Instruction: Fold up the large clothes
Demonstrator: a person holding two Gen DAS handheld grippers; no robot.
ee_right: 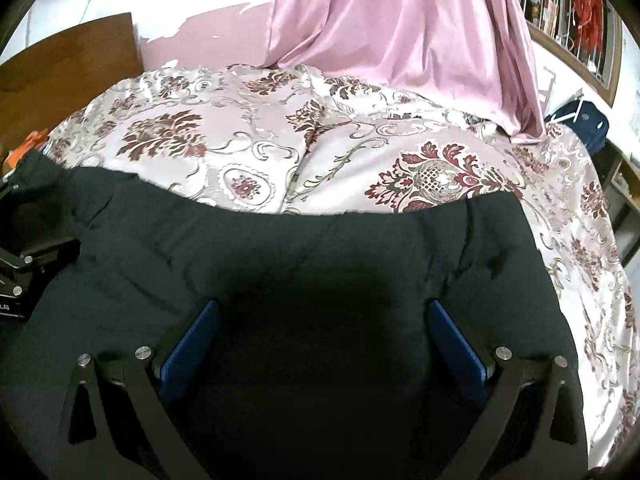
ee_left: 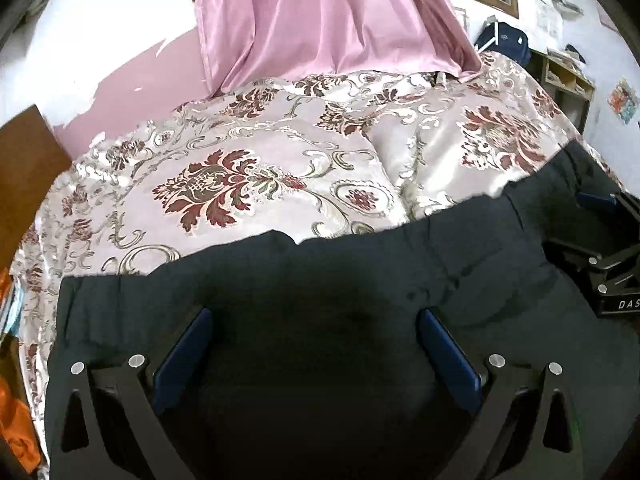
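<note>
Black fabric, a large dark garment (ee_left: 360, 280), spread flat across the near part of a bed, over a shiny floral bedspread (ee_left: 248, 160) in pale pink with maroon flowers. Type of garment hard to make out; near edge cut off below both views. Left gripper (ee_left: 316, 344) just above the cloth, blue-padded jaws spread wide, gripping nothing. Right gripper (ee_right: 324, 336) likewise over the cloth, jaws wide apart, nothing between them. White letters "DAS" readable on the right gripper's body at the left view's edge, remainder cut off. Beyond the bed, a pink satin curtain (ee_left: 328, 16), hem resting on the bedspread. Barred window (ee_right: 576, 28) at far right, partly cropped.
</note>
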